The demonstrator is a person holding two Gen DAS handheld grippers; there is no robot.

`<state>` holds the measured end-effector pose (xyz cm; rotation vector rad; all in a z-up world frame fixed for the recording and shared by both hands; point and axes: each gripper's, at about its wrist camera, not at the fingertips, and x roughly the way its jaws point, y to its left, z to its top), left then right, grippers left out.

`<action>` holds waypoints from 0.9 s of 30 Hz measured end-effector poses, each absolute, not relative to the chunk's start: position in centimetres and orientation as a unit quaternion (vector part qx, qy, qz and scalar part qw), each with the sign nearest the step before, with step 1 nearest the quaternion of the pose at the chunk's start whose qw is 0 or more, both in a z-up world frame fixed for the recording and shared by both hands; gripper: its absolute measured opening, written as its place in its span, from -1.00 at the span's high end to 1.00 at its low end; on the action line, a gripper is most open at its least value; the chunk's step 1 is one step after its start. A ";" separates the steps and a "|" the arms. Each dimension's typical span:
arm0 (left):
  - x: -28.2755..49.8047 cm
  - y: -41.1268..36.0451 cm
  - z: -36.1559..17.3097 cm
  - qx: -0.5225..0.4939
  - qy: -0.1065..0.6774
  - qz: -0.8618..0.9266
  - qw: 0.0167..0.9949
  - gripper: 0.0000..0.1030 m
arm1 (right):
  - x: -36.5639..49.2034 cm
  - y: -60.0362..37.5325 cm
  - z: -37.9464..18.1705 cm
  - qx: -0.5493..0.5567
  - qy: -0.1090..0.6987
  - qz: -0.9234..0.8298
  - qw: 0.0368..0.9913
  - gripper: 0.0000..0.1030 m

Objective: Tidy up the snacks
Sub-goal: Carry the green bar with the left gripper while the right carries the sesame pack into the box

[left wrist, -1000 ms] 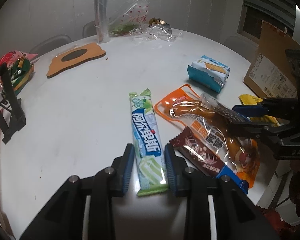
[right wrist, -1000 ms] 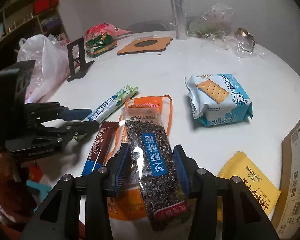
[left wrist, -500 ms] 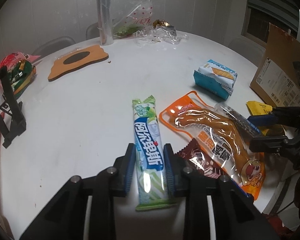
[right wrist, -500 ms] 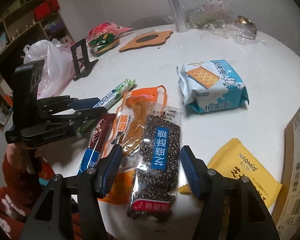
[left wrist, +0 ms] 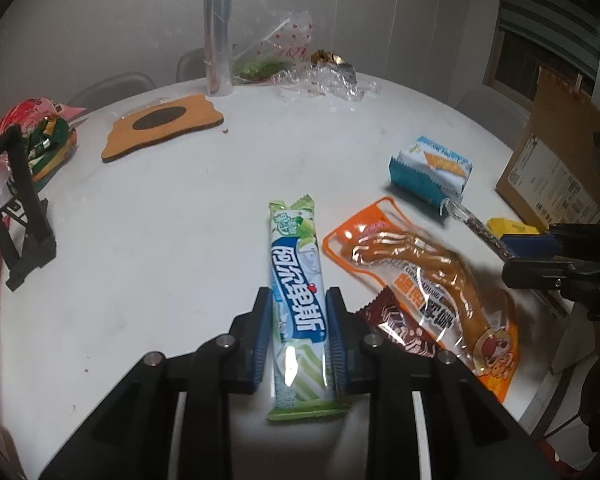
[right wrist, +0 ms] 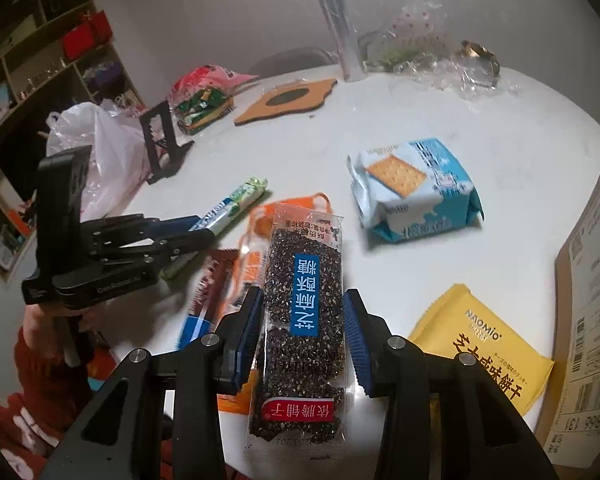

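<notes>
- My left gripper (left wrist: 298, 332) is clamped on a green-and-blue candy stick (left wrist: 298, 300), its blue pads pressing both long edges. The stick's long axis runs straight away from me, far end toward the table's middle.
- My right gripper (right wrist: 303, 334) has just closed onto a black sesame bar (right wrist: 302, 280) in clear wrap, pads against both sides. The bar points away from me, its red label end nearest.
- Just right of the candy stick lie a brown chocolate bar (left wrist: 400, 330) and an orange sausage pouch (left wrist: 432, 280), overlapping; the sesame bar sits over that pouch's edge.
- Beyond, on the white round table (left wrist: 160, 208), a blue cracker pack (right wrist: 416, 188) lies apart, and a yellow Naomio packet (right wrist: 484, 340) lies beside a cardboard box (right wrist: 592, 288).
- Farther off: a black folding stand (left wrist: 16, 208), a bag of mixed sweets (left wrist: 40, 136), a wooden trivet (left wrist: 160, 124), and crumpled clear wrappers (left wrist: 300, 68) near a cellophane roll (left wrist: 218, 28).
</notes>
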<state>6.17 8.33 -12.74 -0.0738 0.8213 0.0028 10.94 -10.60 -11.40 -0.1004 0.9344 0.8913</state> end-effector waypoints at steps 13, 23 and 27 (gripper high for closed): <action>4.9 7.4 -3.4 -0.031 0.299 -0.011 0.954 0.54 | 8.7 -10.2 -2.2 -0.066 0.350 0.435 0.827 0.30; 6.7 0.1 5.2 0.016 0.235 -0.087 0.968 0.54 | 8.0 -15.9 4.9 -0.059 0.269 0.412 0.868 0.30; 8.1 -3.6 7.3 0.030 0.221 -0.121 0.967 0.54 | 8.3 -19.4 6.6 -0.051 0.251 0.386 0.886 0.30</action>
